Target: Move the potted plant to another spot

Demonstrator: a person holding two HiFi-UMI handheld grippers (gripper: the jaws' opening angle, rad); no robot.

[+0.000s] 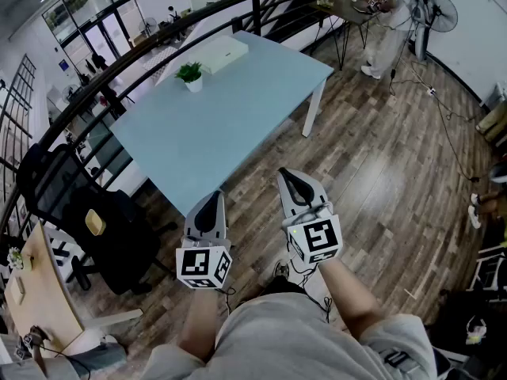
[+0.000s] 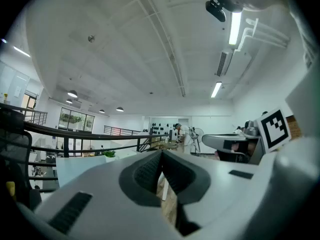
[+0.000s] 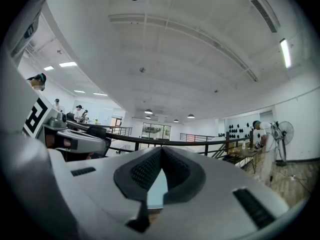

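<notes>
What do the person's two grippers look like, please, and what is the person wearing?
Both the left gripper and right gripper have pale grey tapered shells with dark ribbed pads. Each carries a cube of black-and-white square markers at the rear. The person wears light grey clothing.

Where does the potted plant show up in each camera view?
Head view: potted plant at upper left, on the far end of the blue table.
Left gripper view: potted plant, small, left of the jaws.
Right gripper view: not in it.
Shared landmark: black railing.
</notes>
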